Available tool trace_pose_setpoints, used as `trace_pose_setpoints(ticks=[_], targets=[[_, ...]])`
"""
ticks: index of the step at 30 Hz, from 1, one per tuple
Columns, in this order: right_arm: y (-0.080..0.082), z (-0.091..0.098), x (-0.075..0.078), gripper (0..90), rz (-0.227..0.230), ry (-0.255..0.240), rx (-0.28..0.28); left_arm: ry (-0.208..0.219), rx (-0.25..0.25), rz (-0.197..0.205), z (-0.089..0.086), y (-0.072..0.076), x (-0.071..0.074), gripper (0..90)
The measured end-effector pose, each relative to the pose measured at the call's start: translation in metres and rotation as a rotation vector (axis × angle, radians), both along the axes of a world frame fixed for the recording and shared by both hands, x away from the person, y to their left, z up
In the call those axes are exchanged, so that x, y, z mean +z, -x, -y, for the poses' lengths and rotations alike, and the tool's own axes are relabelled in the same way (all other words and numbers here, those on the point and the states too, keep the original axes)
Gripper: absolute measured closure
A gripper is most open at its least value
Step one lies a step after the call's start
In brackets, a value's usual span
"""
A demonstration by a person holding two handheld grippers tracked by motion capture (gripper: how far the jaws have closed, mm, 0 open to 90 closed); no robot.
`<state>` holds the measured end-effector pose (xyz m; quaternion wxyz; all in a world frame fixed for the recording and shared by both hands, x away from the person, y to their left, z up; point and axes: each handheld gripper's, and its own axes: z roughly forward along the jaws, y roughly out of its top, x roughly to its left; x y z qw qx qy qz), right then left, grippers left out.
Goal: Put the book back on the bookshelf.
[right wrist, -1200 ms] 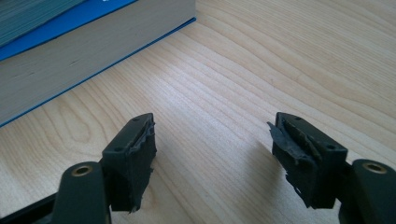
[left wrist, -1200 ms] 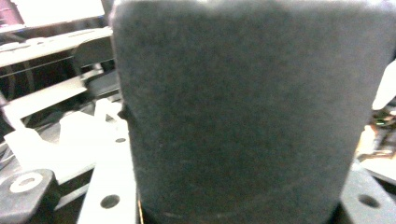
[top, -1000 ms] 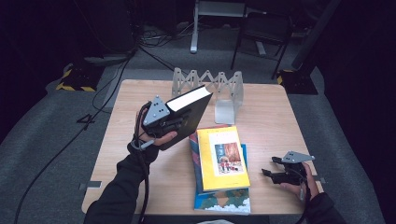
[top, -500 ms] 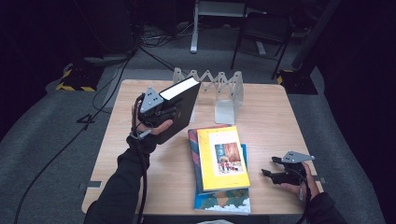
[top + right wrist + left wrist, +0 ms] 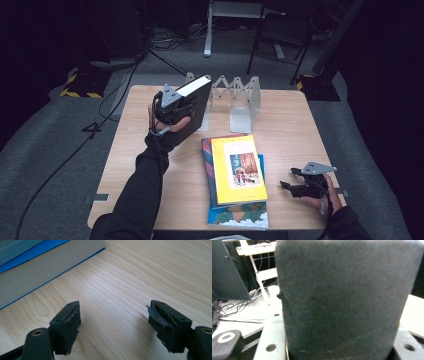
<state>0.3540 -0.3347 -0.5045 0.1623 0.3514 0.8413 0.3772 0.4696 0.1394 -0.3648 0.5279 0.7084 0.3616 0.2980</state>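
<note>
A thick black book (image 5: 198, 98) with white page edges is held almost upright, with my left gripper (image 5: 172, 107) shut on it. It hangs over the back left of the table, right at the left end of the grey folding metal book rack (image 5: 242, 95). In the left gripper view the dark cover (image 5: 347, 300) blocks the jaws, and a grey plate with holes (image 5: 270, 340) lies below it. My right gripper (image 5: 291, 187) rests low on the table at the front right, its jaws (image 5: 113, 322) open over bare wood with nothing between them.
A stack of three books (image 5: 235, 170), yellow on top and blue at the bottom, lies flat in the middle front of the wooden table (image 5: 285, 130); its page edges (image 5: 37, 272) lie just beyond the right gripper. Chairs and cables stand on the floor behind.
The left hand has carried the black book back and to the right, up to the rack's left end, and tipped it more upright. The right gripper has stayed put.
</note>
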Motion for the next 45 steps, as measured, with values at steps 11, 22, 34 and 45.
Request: trace_pose_setpoints(ticks=[11,22,34,45], targets=[[0.000,0.000,0.000,25.8,-0.002,0.000,0.001,-0.014,0.071,-0.003,0.004,-0.010,-0.019,51.7],[0.000,0.000,0.000,25.7,-0.001,0.000,0.001,0.013,0.073,-0.003,-0.004,-0.001,-0.028,50.9],[0.000,0.000,0.000,25.4,-0.002,-0.001,0.000,0.011,0.053,-0.040,-0.021,0.015,-0.036,49.5],[0.000,0.000,0.000,25.1,-0.002,-0.001,-0.001,0.013,0.094,-0.021,-0.016,0.020,-0.038,48.1]])
